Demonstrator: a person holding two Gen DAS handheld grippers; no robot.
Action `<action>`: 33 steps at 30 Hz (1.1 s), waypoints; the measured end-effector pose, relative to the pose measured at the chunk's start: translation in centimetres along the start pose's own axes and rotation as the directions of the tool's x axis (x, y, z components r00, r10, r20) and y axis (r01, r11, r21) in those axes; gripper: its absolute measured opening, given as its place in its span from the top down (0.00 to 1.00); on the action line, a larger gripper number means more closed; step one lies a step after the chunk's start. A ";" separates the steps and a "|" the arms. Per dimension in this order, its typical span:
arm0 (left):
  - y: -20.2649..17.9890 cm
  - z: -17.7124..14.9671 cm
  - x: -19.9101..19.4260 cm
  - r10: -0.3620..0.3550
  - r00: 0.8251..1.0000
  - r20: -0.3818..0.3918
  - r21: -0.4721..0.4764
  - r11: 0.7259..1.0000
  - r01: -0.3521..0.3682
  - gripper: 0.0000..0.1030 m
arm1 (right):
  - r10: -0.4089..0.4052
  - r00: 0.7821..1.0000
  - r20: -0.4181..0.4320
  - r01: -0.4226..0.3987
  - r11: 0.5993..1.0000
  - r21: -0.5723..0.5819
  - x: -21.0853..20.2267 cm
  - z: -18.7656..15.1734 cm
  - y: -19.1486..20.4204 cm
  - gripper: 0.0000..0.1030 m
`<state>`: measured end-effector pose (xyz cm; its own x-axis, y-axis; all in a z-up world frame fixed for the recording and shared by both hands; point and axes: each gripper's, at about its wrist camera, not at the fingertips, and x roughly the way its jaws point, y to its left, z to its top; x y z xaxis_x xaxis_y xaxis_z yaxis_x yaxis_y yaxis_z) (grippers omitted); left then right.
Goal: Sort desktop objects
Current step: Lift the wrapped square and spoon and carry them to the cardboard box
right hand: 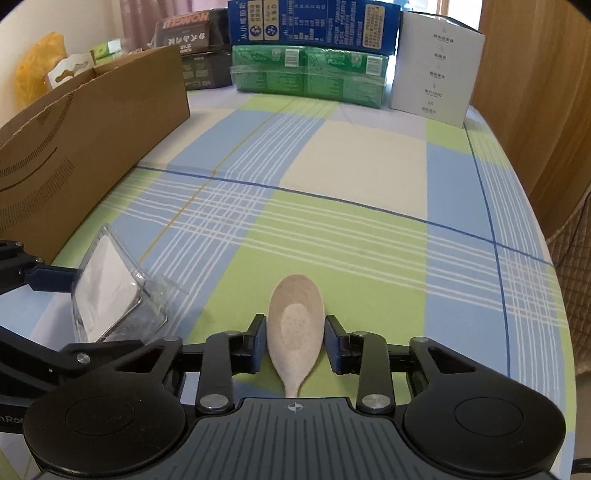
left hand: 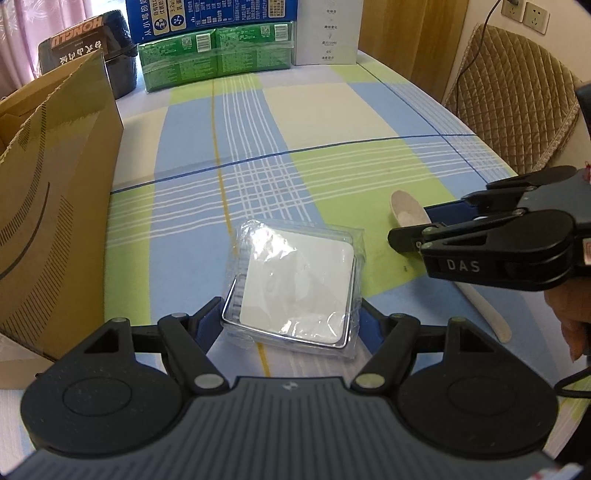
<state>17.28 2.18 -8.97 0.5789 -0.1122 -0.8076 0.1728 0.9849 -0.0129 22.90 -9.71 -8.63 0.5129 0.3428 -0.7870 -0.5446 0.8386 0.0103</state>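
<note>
A square white item in clear wrap (left hand: 295, 280) sits between the fingers of my left gripper (left hand: 290, 304), which is shut on it. In the right wrist view the wrapped item (right hand: 107, 284) is tilted up on one edge, with a blue left finger (right hand: 55, 277) against it. A pale speckled spoon (right hand: 295, 325) lies on the checked tablecloth (right hand: 351, 229), bowl pointing away. My right gripper (right hand: 295, 332) has its pads against both sides of the bowl. From the left wrist view the right gripper (left hand: 410, 223) is to the right, over the spoon (left hand: 404, 210).
An open cardboard box (left hand: 55, 184) (right hand: 92, 147) stands along the left. Green packs (right hand: 310, 74), a blue carton (right hand: 314, 22), a white box (right hand: 436, 62) and a black box (left hand: 85, 40) line the far edge. A padded chair (left hand: 517, 103) stands right of the table. A hand (left hand: 569, 317) holds the right gripper.
</note>
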 end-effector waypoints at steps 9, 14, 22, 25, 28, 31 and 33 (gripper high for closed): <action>-0.2 -0.1 -1.0 -0.002 1.000 0.010 0.004 1.000 0.002 0.32 | 0.007 0.998 0.055 -0.010 0.998 0.055 -2.4 0.4 0.3 0.71; -0.5 0.1 -2.6 -0.003 1.000 0.028 0.011 1.000 0.003 0.32 | 0.017 0.996 0.089 -0.026 0.995 0.099 -4.7 0.9 0.6 0.71; -1.1 0.3 -6.1 0.006 0.997 0.071 0.016 1.000 -0.007 0.32 | 0.017 0.990 0.139 -0.035 0.991 0.129 -8.8 1.4 1.8 0.71; -1.1 0.2 -7.5 0.013 0.996 0.083 0.018 1.000 -0.015 0.32 | 0.019 0.989 0.146 -0.039 0.990 0.136 -10.0 1.3 2.3 0.71; -1.1 0.0 -9.0 0.020 0.996 0.092 0.016 1.000 -0.022 0.32 | 0.023 0.988 0.155 -0.046 0.989 0.143 -11.4 1.3 2.9 0.71; -1.0 -0.3 -10.4 0.028 0.994 0.101 0.007 1.000 -0.029 0.32 | 0.027 0.986 0.162 -0.050 0.989 0.142 -12.5 1.1 3.5 0.71; -0.9 -0.4 -11.4 0.032 0.994 0.107 0.002 0.999 -0.032 0.32 | 0.031 0.985 0.169 -0.056 0.988 0.143 -13.2 1.1 3.9 0.71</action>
<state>10.19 2.60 -0.05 0.6663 -0.0942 -0.7397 0.1559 0.9877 0.0147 14.70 -10.53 2.49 0.6008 0.4355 -0.6704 -0.4721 0.8700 0.1420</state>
